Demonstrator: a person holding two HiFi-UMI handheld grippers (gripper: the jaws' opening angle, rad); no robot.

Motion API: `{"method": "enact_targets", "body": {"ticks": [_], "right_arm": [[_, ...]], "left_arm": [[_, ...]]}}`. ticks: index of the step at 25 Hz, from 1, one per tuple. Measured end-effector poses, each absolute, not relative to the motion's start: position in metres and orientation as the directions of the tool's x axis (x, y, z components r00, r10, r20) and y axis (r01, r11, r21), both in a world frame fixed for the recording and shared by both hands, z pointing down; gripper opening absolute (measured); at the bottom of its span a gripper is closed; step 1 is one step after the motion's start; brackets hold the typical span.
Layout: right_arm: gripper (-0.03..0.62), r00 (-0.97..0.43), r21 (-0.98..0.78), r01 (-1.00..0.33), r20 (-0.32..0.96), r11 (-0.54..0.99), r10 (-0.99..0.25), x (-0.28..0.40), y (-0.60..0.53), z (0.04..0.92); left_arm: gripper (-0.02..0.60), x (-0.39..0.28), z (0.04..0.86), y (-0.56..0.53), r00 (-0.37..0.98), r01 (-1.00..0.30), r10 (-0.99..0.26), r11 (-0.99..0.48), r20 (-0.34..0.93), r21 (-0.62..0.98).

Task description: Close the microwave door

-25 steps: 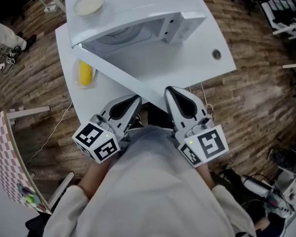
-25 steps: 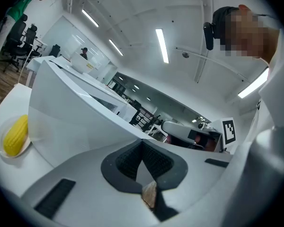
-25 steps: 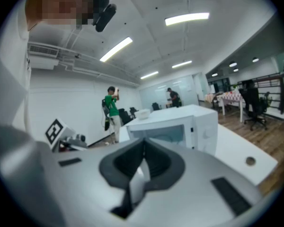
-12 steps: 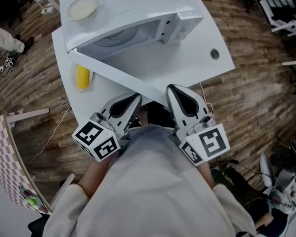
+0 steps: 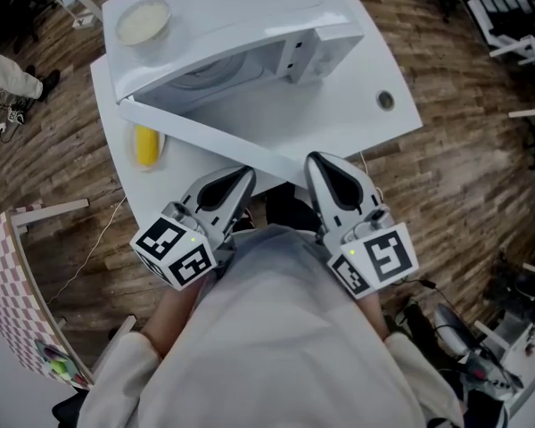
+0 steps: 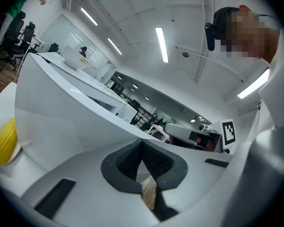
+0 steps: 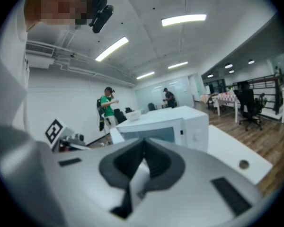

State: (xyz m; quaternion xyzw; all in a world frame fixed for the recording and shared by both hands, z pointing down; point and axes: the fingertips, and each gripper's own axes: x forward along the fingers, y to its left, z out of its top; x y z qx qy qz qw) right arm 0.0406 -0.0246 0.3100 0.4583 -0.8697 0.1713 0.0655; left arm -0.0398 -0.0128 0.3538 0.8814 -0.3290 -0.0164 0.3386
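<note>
A white microwave (image 5: 250,34) stands on a white table (image 5: 357,114). Its door (image 5: 205,141) is swung wide open towards me, and the door's edge runs slantwise down to a spot between my grippers. The left gripper (image 5: 239,181) is shut and empty, close to the near side of the door. The right gripper (image 5: 318,164) is also shut and empty, beside the door's free end. In the left gripper view the door (image 6: 71,122) fills the space just beyond the shut left gripper (image 6: 143,149). Beyond the shut right gripper (image 7: 143,150) the right gripper view shows the microwave (image 7: 180,126).
A cream bowl (image 5: 144,22) sits on top of the microwave. A yellow object on a small plate (image 5: 147,146) lies on the table left of the door. The table has a cable hole (image 5: 385,102) at the right. Chairs and people are in the room beyond.
The grippers have barely moved. The table and microwave have slid slightly to the left in the head view.
</note>
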Motion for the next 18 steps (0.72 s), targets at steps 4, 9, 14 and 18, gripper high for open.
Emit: {"method": "enact_targets", "body": {"ticks": [4,9,14,18], "right_arm": [[0.023,-0.573,-0.238,-0.818,0.271,0.523,-0.773,0.041,-0.028,0.311],[0.021,-0.572,-0.239,-0.819,0.272,0.522,-0.773,0.043,-0.03,0.312],[0.023,-0.567,-0.241,-0.823,0.272,0.515,-0.778,0.047,-0.032,0.312],[0.023,-0.566,-0.246,-0.823,0.271,0.512,-0.779,0.049,-0.035,0.312]], "left_arm": [[0.017,-0.039,0.354,-0.017,0.782,-0.566,-0.593,-0.55,0.19,0.614],[0.016,-0.037,0.355,-0.021,0.782,-0.565,-0.594,-0.55,0.188,0.615],[0.017,-0.034,0.353,-0.025,0.786,-0.556,-0.592,-0.552,0.177,0.621],[0.017,-0.032,0.353,-0.029,0.786,-0.557,-0.592,-0.551,0.18,0.622]]}}
